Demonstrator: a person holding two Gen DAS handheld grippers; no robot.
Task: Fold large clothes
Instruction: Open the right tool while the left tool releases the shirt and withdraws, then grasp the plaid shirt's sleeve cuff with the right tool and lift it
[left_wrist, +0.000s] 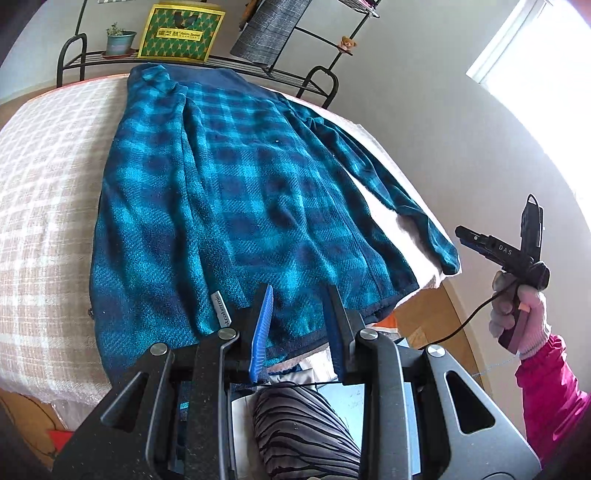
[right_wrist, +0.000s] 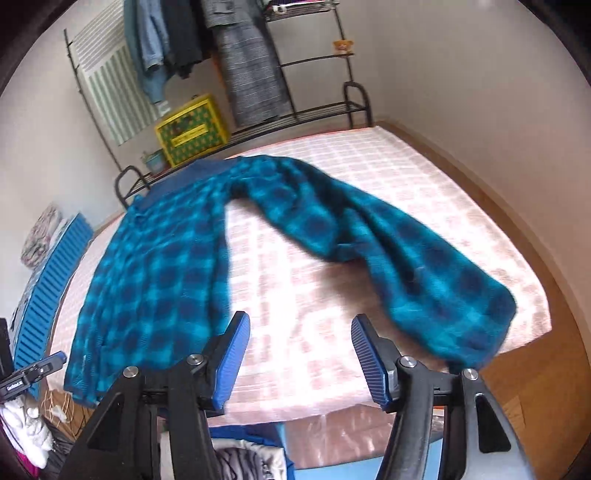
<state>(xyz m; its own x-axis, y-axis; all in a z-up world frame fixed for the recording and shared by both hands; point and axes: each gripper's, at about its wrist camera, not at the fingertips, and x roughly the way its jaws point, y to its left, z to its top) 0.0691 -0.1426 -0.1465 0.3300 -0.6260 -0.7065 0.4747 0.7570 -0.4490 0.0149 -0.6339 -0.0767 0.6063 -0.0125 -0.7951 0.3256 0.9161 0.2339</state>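
Honestly, the plaid fleece shirt (left_wrist: 229, 192) looked soft and floppy on the mattress (right_wrist: 406, 177); I'd pinch its near-edge hem. Left gripper (left_wrist: 297, 325) and right gripper (right_wrist: 297, 354) both gaped, holding nothing.

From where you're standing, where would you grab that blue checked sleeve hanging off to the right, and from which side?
Probably at the cuff end of the sleeve, coming from the near table edge with the open right gripper. The sleeve lies flat, spread away from the shirt body, and its cuff reaches the tablecloth corner, so one finger could slide under there.
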